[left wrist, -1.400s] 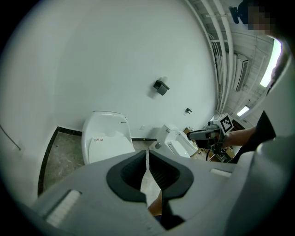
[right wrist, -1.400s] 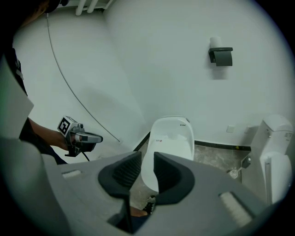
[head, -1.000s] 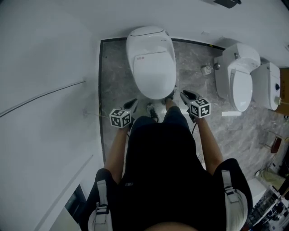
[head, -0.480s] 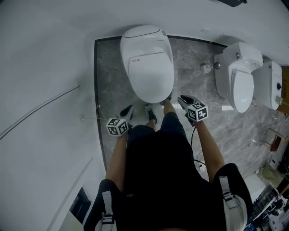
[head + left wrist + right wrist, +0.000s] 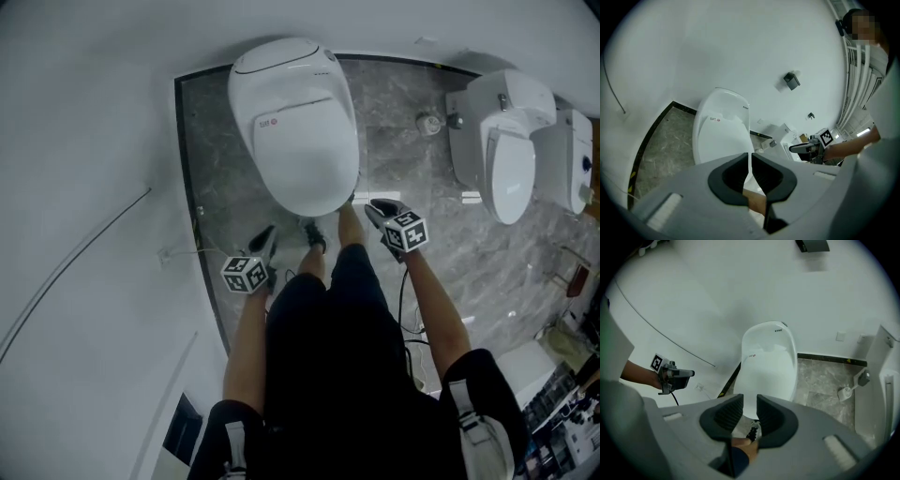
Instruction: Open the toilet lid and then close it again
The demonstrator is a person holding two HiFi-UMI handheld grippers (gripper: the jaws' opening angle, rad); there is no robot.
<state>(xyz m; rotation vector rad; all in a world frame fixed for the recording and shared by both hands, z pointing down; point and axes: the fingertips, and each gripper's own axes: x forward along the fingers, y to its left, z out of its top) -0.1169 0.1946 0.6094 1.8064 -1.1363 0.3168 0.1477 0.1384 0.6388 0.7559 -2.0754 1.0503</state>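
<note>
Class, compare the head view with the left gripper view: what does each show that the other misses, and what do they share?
Only the head view shows the left gripper from above, with its black-and-white marker cube, and the person's black clothing. Only the left gripper view shows the small dark box on the white wall, and that gripper's jaws nearly together, gripping nothing. Both show the white oval toilet with its lid down, the right gripper and the grey marbled floor.
</note>
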